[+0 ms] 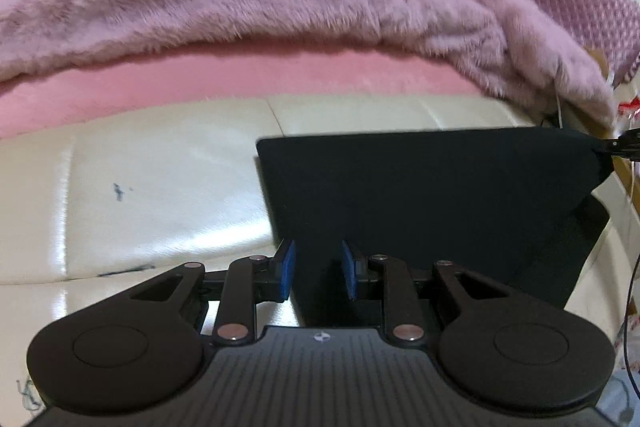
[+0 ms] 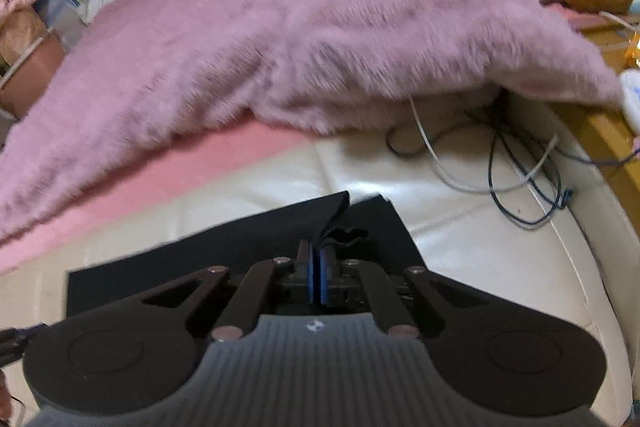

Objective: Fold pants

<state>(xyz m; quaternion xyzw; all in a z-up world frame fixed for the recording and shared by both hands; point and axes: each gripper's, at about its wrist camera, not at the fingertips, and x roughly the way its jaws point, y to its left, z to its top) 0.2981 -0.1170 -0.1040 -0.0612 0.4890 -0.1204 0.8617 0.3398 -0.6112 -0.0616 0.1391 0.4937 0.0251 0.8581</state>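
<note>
Right gripper [image 2: 316, 281] pinches the black pants [image 2: 240, 243]; only the left view shows left gripper [image 1: 319, 269] parted, unclamped.

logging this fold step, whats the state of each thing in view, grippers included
pants: black, folded flat on the cream cushion, one corner lifted
right gripper: shut on the pants' corner
left gripper: open, pads either side of the pants' near edge, not pressing
cream cushion: bare, glossy, some dark marks
furry blanket: rumpled, edge hanging over the cushion
cables: loose, tangled on the cushion
</note>
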